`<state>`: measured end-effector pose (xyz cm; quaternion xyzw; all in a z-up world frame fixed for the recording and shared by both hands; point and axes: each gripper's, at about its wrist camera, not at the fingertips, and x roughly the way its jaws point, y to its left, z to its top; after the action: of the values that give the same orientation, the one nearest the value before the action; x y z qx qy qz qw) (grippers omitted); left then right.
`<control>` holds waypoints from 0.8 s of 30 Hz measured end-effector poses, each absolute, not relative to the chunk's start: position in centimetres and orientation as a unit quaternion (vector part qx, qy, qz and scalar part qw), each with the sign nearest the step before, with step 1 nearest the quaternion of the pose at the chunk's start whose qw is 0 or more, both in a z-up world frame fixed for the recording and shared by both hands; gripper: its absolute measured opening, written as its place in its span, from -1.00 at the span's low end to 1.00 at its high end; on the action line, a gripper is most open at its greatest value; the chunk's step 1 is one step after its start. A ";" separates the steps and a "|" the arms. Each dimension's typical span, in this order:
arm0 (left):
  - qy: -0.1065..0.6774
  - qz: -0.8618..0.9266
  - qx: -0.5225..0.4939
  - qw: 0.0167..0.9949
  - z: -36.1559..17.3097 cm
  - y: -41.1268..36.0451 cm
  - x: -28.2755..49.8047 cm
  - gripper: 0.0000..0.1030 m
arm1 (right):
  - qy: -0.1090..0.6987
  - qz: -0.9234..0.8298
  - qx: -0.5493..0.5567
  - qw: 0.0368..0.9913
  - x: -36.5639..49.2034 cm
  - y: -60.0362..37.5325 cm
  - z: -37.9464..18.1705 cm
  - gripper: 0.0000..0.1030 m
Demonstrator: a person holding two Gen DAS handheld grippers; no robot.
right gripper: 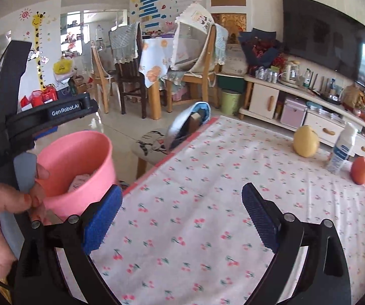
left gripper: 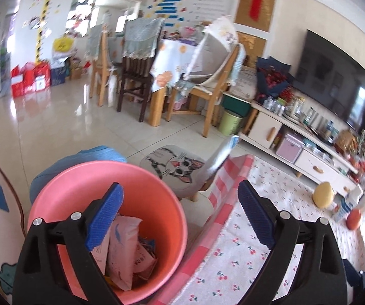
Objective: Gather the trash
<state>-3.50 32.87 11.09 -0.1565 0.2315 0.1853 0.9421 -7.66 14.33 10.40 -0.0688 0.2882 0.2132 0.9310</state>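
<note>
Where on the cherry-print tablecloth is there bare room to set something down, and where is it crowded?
The tablecloth lies bare from the near edge up to the far pink-checked border. Only the far right corner is crowded: a yellow fruit, a white bottle and an orange fruit. Off the left edge stands the pink bin.

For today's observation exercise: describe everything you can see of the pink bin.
The pink bin is a round, smooth, plastic-looking bucket, upright and open-topped, standing beside the table's edge, below its top. Inside lie white and pink packets and wrappers. A blue cushion-like shape sits behind it. What it stands on is hidden.
</note>
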 end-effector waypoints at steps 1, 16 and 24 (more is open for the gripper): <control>0.229 0.180 -0.148 0.945 11.2 32.3 -3.5 0.82 | 0.287 0.208 -0.071 0.933 -7.9 13.7 10.4 0.83; 0.201 0.083 -0.049 0.975 11.9 22.2 -3.9 0.92 | 0.268 0.132 -0.068 0.952 -11.2 3.8 11.0 0.83; 0.208 0.036 0.023 0.977 11.0 15.2 -4.8 0.92 | 0.240 0.095 -0.055 0.965 -12.7 -1.2 11.5 0.83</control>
<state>-4.80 15.23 11.05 0.0230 0.2076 0.0356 0.9773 -12.68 -1.21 11.47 -0.0545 0.2397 0.0947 0.9647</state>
